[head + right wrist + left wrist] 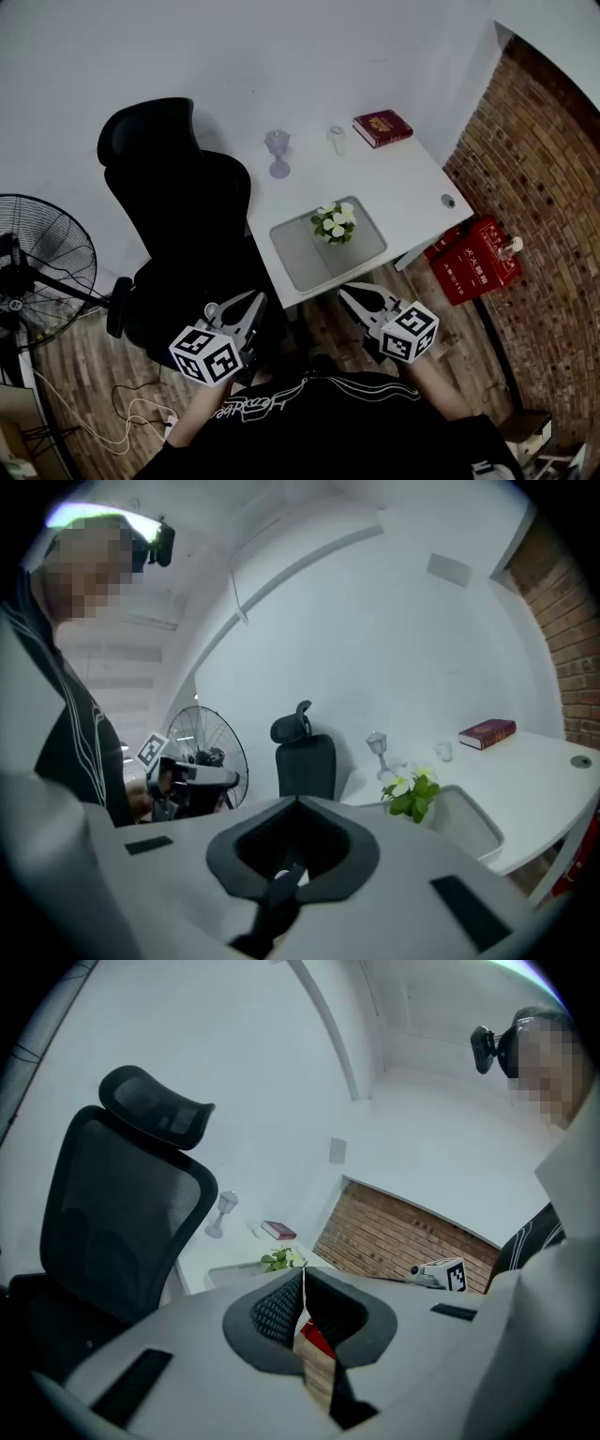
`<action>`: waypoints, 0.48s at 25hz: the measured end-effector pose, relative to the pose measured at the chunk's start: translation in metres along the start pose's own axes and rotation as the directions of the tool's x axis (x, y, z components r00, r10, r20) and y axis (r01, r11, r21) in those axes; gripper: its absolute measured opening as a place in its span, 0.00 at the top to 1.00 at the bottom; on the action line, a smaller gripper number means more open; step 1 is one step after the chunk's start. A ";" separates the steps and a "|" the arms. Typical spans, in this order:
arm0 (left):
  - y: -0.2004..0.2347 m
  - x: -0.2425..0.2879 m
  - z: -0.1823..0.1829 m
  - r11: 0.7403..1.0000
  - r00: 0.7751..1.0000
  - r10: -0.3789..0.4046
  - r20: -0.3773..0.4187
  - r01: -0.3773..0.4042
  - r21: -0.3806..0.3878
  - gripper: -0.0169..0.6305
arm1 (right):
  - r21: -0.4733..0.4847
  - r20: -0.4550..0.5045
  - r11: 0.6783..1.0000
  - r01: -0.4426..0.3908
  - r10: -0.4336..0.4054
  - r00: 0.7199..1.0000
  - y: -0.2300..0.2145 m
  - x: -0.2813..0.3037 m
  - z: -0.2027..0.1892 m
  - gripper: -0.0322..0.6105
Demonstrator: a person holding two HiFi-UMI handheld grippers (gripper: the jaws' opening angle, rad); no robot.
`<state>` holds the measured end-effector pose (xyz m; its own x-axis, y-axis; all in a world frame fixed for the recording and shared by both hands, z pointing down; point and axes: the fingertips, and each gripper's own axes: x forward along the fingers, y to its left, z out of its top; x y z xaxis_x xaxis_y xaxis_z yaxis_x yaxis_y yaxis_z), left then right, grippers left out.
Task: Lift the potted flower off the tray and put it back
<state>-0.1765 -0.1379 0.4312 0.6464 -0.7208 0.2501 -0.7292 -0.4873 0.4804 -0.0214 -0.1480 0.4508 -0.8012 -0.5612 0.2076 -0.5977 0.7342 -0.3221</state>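
The potted flower [335,223], white blooms over green leaves, stands upright in the grey tray [292,263] near the front edge of the white table [403,183]. Both grippers hang in front of the table, short of the tray and apart from the pot. My left gripper [255,298] is shut, its jaws meeting in a thin line with nothing between them. My right gripper [345,292] is also shut and empty. In the left gripper view the flower [281,1260] shows just beyond the left gripper [303,1270]. The right gripper view has the flower [412,795] to the right of the right gripper [298,800].
A black office chair [178,206] stands close against the table's left side. A floor fan [37,253] is farther left. On the table's far part are a glass goblet [278,152], a small cup [337,139] and a red book [382,127]. Red boxes [478,262] sit by the brick wall [548,187].
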 end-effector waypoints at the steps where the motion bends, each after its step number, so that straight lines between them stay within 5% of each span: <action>1: -0.006 -0.002 -0.001 1.000 1.000 -0.012 0.003 0.012 0.008 0.92 | 0.012 0.016 1.000 -0.014 0.014 1.000 0.008 -0.005 0.002 0.95; 12: -0.063 -0.018 -0.026 0.977 0.983 -0.171 -0.070 0.179 0.119 0.92 | 0.047 0.096 0.997 -0.059 0.054 0.994 0.060 -0.036 0.000 0.95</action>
<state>-0.1369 -0.0815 0.4185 0.7758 -0.5905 0.2223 -0.6235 -0.6633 0.4140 -0.0282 -0.0837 0.4240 -0.8261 -0.5546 0.1002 -0.5474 0.7474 -0.3765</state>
